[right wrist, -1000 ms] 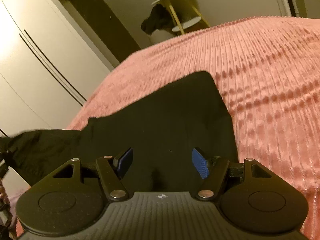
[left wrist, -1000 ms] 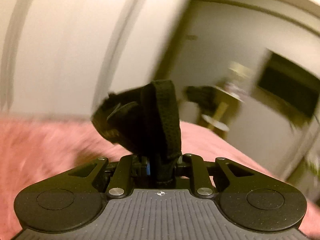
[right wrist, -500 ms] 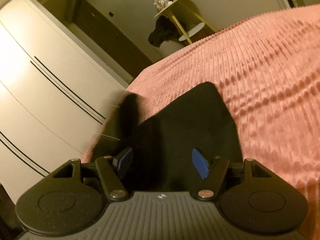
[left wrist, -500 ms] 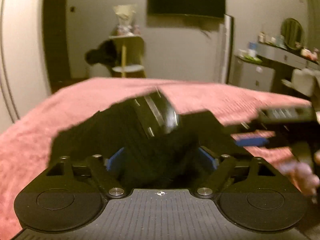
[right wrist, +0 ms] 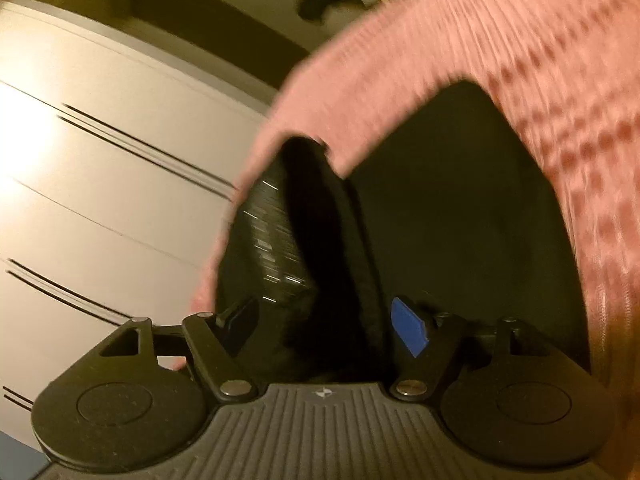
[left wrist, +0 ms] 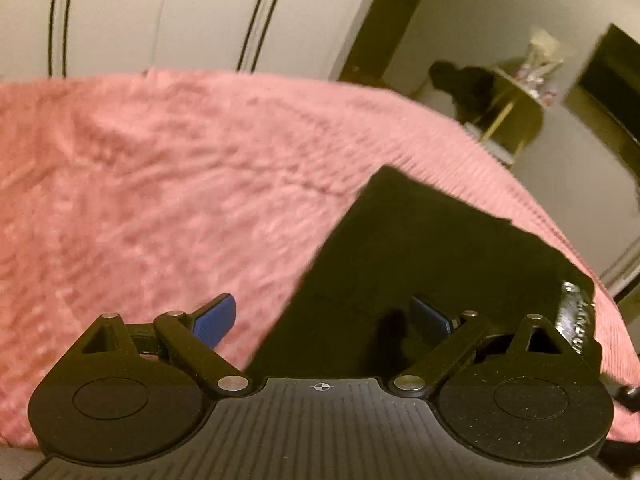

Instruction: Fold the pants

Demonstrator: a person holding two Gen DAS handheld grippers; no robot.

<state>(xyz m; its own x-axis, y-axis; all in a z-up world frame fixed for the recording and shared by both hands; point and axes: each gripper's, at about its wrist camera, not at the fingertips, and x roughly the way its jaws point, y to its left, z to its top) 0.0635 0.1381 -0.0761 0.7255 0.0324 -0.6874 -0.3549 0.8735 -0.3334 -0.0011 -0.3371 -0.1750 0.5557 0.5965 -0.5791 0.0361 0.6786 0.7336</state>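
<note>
Ahead of the right hand-held gripper (right wrist: 324,322) we see the pants (right wrist: 460,220) and bedspread (right wrist: 540,80) smeared by motion blur. Ahead of the left hand-held gripper (left wrist: 322,318), its body hides the pants' (left wrist: 420,248) near edge.

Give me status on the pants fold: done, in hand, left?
Done: the black fabric pants lie on the pink ribbed bedspread as a compact, straight-edged shape, so at least one fold looks made. In hand: nothing; the left gripper and the right gripper are both open over the cloth. Left: the bunched waistband end near the right gripper still looks untidy, probably one more fold or smoothing.
</note>
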